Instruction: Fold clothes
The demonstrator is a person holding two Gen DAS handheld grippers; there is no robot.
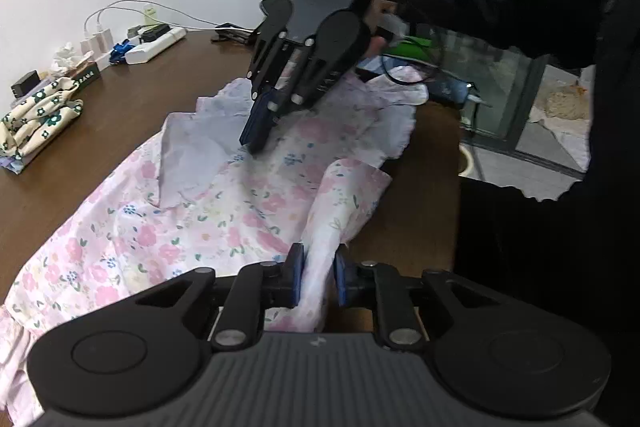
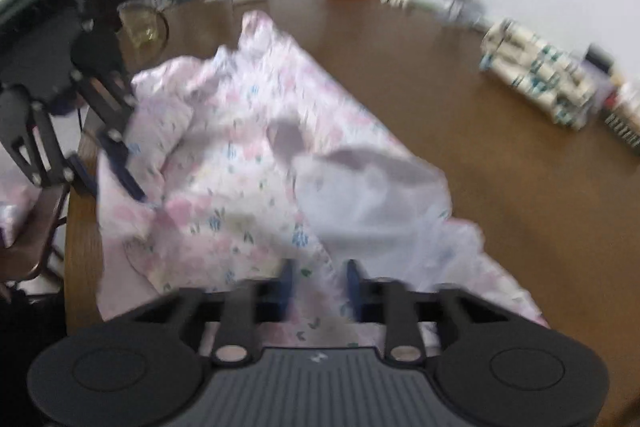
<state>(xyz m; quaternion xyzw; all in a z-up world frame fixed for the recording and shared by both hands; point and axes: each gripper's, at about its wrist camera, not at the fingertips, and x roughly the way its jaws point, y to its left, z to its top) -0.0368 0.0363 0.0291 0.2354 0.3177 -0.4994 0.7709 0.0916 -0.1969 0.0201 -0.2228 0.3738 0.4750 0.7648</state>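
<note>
The pink floral garment (image 1: 208,211) lies spread on the brown tabletop (image 1: 92,131) with one sleeve or side part turned in, so the folding looks only begun and most folds are left to do. The left gripper (image 1: 319,277) pinches a ridge of the cloth between its nearly closed blue pads, and the right gripper (image 1: 260,131) is closed with its tips pressed into the middle of the fabric. The right wrist view is blurred, so I cannot tell if it really holds cloth, and the garment's near end is cut off.
</note>
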